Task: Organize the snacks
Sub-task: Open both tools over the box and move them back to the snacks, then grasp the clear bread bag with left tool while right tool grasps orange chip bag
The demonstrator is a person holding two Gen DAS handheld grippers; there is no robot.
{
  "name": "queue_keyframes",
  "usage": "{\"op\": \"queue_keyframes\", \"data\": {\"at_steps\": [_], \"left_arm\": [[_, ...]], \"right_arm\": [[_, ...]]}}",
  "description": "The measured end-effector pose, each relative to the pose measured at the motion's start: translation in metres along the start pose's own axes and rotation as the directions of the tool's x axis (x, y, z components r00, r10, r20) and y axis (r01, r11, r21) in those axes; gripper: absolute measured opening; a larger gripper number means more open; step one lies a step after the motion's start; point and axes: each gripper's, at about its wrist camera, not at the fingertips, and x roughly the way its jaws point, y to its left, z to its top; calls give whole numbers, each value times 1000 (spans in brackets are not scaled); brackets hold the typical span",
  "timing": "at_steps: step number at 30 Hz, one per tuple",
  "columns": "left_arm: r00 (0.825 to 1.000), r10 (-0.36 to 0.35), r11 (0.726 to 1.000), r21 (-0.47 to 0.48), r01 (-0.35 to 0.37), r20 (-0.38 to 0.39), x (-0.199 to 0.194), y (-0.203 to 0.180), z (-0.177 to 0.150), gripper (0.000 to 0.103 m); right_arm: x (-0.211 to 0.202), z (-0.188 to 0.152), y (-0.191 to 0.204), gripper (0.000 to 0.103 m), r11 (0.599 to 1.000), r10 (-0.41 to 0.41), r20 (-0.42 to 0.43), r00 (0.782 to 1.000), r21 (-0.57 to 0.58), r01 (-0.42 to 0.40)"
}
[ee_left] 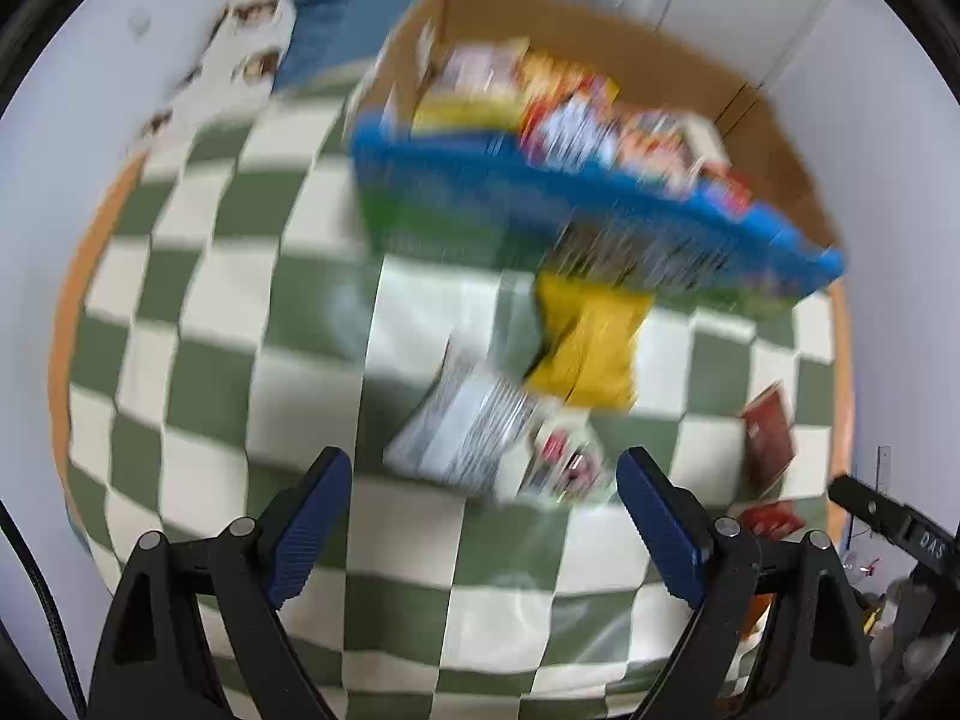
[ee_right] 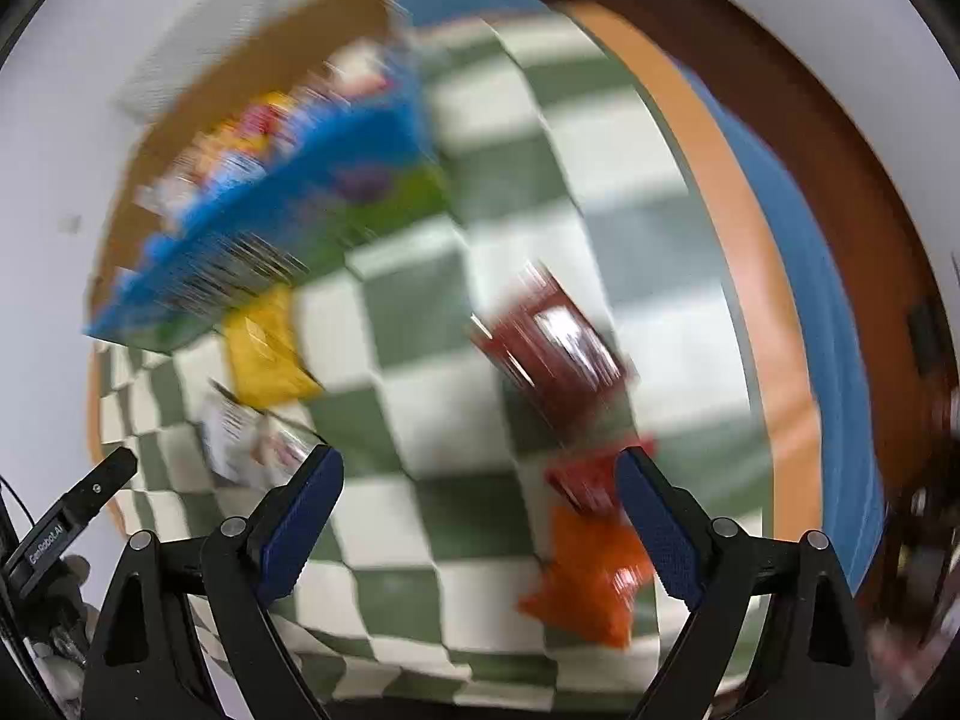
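Your left tongs (ee_left: 483,474) stand wide apart with nothing between the blue pads, pointing steeply down at the counter (ee_left: 198,312) and its green-and-white checked cloth. Just ahead of them lies a silvery white packet (ee_left: 462,426), and beyond it, touching or nearly so, a yellow packet (ee_left: 591,348). Behind those sits the cardboard box (ee_left: 600,42) with a blue printed front, and a jumble of snack packs (ee_left: 576,114) fills it; motion blur makes their labels unreadable. A dark red packet (ee_left: 768,435) lies off to the right near the counter's edge.

Your right tongs (ee_right: 480,474) are equally spread and empty. An orange packet (ee_right: 585,576) and a small red one (ee_right: 585,477) lie just inside the right-hand pad, seemingly on the cloth below it. The dark red packet (ee_right: 552,336) rests farther out on the cloth. The yellow packet (ee_right: 264,348) and the white one (ee_right: 240,438) sit to the left, just in front of the box (ee_right: 264,78).
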Motion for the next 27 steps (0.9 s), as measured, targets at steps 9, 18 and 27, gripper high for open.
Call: {"op": "queue_keyframes", "data": {"at_steps": [9, 18, 27], "left_arm": [[991, 52, 998, -15, -54, -122, 47, 18, -38, 91], [993, 82, 996, 49, -78, -84, 49, 19, -13, 91], [977, 91, 944, 330, -22, -193, 107, -29, 28, 91]], "right_arm": [[71, -63, -52, 94, 992, -50, -186, 981, 108, 71], [105, -71, -17, 61, 997, -70, -194, 978, -34, 65], [112, -50, 35, 61, 985, -67, -192, 979, -169, 34]]}}
